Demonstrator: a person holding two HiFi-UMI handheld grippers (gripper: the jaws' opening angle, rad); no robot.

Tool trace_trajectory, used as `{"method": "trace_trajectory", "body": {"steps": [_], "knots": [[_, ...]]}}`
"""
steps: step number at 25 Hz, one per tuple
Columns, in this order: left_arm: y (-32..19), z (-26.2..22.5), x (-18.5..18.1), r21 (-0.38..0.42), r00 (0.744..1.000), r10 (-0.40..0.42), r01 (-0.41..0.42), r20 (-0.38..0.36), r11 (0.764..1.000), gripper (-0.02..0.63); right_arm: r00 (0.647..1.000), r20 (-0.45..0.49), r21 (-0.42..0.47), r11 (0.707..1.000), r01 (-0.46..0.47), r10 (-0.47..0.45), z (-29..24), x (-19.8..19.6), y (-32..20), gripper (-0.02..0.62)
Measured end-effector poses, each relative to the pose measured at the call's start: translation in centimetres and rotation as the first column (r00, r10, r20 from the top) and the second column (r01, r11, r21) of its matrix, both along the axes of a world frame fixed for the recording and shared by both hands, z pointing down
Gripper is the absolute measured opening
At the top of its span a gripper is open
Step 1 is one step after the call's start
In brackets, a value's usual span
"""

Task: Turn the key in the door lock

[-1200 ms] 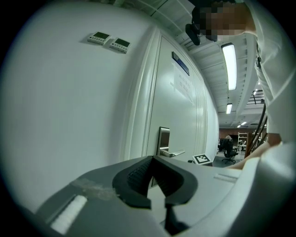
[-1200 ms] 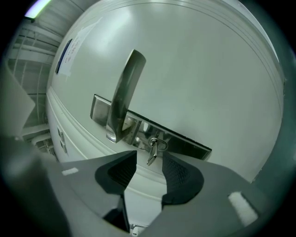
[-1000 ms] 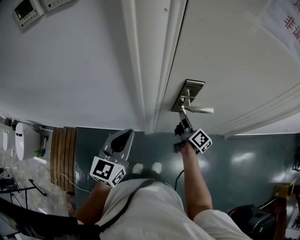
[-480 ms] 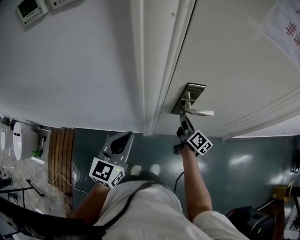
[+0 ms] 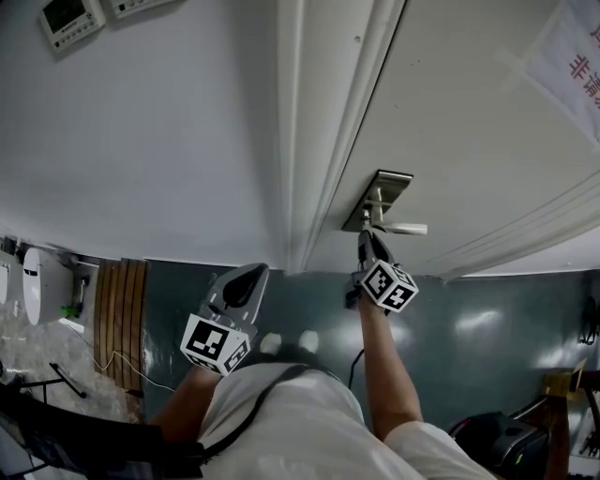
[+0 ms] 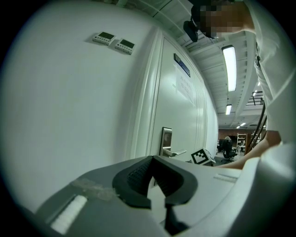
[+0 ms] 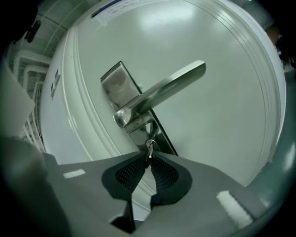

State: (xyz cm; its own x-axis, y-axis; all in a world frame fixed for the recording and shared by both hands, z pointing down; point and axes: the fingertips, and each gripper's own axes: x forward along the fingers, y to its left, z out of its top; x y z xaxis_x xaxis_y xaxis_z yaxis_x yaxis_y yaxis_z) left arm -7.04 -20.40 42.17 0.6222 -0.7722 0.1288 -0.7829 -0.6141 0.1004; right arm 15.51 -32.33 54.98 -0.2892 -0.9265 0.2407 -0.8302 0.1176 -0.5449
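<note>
Rolled about its own axis since a second ago, the right tool (image 5: pixel 367 236) shows a different face of its marker cube. Its jaws have just been closing and now pinch the key (image 7: pixel 149 149). The key sits in the lock (image 7: pixel 118 85), just under the handle (image 7: pixel 166 88), which juts out over the tool. The left tool (image 5: pixel 246 277) hangs by the wall (image 5: pixel 141 141), jaws pressed together on nothing, well apart from the door (image 5: pixel 469 122). Two panels (image 5: pixel 66 17) hang on the wall, and a sign (image 5: pixel 574 47) is on the door.
</note>
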Motion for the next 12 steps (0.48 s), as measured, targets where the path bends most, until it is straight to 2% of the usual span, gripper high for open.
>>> {"method": "trace_trajectory", "body": {"steps": [5,9,12], "knots": [[-0.02,-0.05,-0.21,0.007,1.0,0.007,-0.007,-0.008,1.0,0.005,0.983,-0.181,-0.014,1.0,0.007,-0.01,0.14,-0.14,0.02,0.049],[0.1,-0.25,-0.2,0.011,1.0,0.015,-0.015,-0.012,1.0,0.005,0.942,-0.334,-0.022,1.0,0.01,-0.016,0.17,-0.13,0.03,0.054],[0.28,-0.33,-0.26,0.012,1.0,0.02,-0.02,-0.014,1.0,0.006,0.918,-0.397,-0.021,1.0,0.008,-0.016,0.17,-0.17,0.06,0.054]]}}
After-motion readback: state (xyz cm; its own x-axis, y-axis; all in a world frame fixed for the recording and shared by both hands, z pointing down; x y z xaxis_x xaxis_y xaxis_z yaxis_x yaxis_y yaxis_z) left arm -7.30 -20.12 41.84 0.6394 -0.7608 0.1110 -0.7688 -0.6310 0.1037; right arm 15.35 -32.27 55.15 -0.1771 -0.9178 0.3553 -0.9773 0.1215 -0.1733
